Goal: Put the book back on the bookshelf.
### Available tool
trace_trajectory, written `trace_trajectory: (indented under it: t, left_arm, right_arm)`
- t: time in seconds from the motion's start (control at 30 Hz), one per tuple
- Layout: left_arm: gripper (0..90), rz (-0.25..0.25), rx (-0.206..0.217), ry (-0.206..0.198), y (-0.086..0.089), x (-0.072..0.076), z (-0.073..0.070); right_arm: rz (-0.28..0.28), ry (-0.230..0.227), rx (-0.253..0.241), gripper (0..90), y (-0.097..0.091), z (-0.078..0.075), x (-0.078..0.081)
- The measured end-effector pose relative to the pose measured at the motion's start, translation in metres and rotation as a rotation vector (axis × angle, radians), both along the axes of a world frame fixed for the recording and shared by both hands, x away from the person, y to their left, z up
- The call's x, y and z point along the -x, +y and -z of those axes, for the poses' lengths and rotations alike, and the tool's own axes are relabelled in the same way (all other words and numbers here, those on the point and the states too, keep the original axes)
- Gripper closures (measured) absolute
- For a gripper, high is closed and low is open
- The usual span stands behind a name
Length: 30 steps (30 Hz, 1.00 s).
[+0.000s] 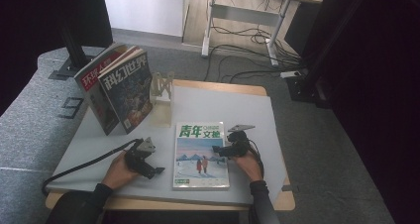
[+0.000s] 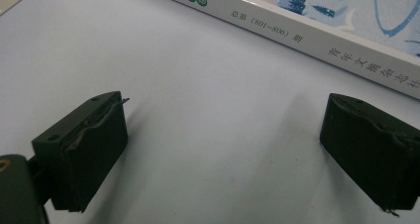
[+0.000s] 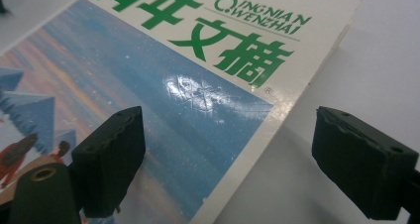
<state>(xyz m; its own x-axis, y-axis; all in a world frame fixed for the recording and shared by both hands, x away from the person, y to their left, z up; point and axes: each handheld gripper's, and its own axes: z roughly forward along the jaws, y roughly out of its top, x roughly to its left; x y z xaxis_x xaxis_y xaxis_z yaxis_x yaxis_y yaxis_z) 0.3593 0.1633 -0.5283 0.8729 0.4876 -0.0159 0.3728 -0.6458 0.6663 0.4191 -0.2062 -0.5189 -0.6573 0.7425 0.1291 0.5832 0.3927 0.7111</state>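
A magazine [image 1: 200, 157] with green title characters and a blue winter scene lies flat on the grey table mat [image 1: 223, 105] near the front. My left gripper [image 1: 157, 171] rests on the mat just left of the magazine, open, with bare mat between its jaws [image 2: 223, 149]. The magazine's white spine [image 2: 317, 40] runs across just ahead of it. My right gripper [image 1: 216, 149] sits at the magazine's right edge, open [image 3: 228, 154]. One jaw hovers over the cover [image 3: 188, 85] and the other over the mat, and neither pad presses on it.
Two magazines [image 1: 124, 85] [image 1: 91, 80] stand upright at the back left, leaning beside a small light-coloured stand [image 1: 162, 87]. The table's front edge is close below my hands. On the floor beyond the table are a desk frame and loose cables [image 1: 247, 40].
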Motion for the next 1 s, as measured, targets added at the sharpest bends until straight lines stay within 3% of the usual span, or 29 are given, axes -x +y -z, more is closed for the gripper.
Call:
trace_trajectory:
  t: [0.3,0.57,0.73,0.8,1.0]
  left_arm:
    - [4.1,0.001,-0.003,-0.002,0.000,0.000,0.000]
    - [4.3,0.000,-0.003,-0.003,0.000,0.000,0.000]
    - [4.4,-0.001,-0.003,-0.003,0.000,0.000,0.000]
    - [4.4,-0.001,-0.003,-0.003,0.000,0.000,0.000]
    - [4.4,-0.002,-0.002,-0.004,-0.001,0.000,0.000]
  right_arm:
    - [-0.003,0.063,-0.042,8.0,-0.001,0.006,-0.019]
    - [-0.043,0.068,-0.058,13.4,0.001,0.006,-0.025]
    - [-0.085,-0.011,-0.008,19.5,0.005,0.000,-0.019]
    - [-0.087,-0.014,0.003,19.3,0.006,-0.001,-0.018]
    - [-0.090,-0.008,-0.024,20.7,0.004,-0.003,-0.017]
